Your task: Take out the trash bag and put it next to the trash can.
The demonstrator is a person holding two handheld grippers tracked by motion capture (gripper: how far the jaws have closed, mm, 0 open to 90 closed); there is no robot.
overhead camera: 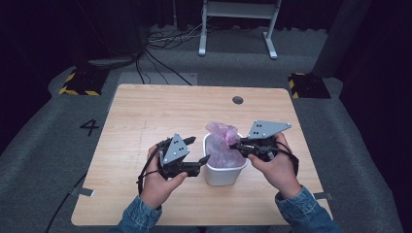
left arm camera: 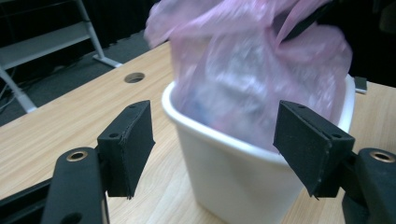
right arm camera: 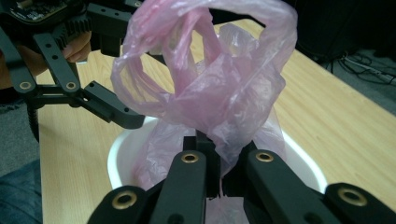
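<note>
- Right gripper (right arm camera: pixel 215 175): jaws clamped on pink plastic bag (right arm camera: pixel 219 88) in white bin (overhead camera: pixel 222 174).
- Left gripper (left arm camera: pixel 212 140): jaws apart, beside the bin on the bench (overhead camera: pixel 145 116).

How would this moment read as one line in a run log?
right tongs: shut on pink plastic bag | left tongs: open beside white bin | bag partly in bin
</note>
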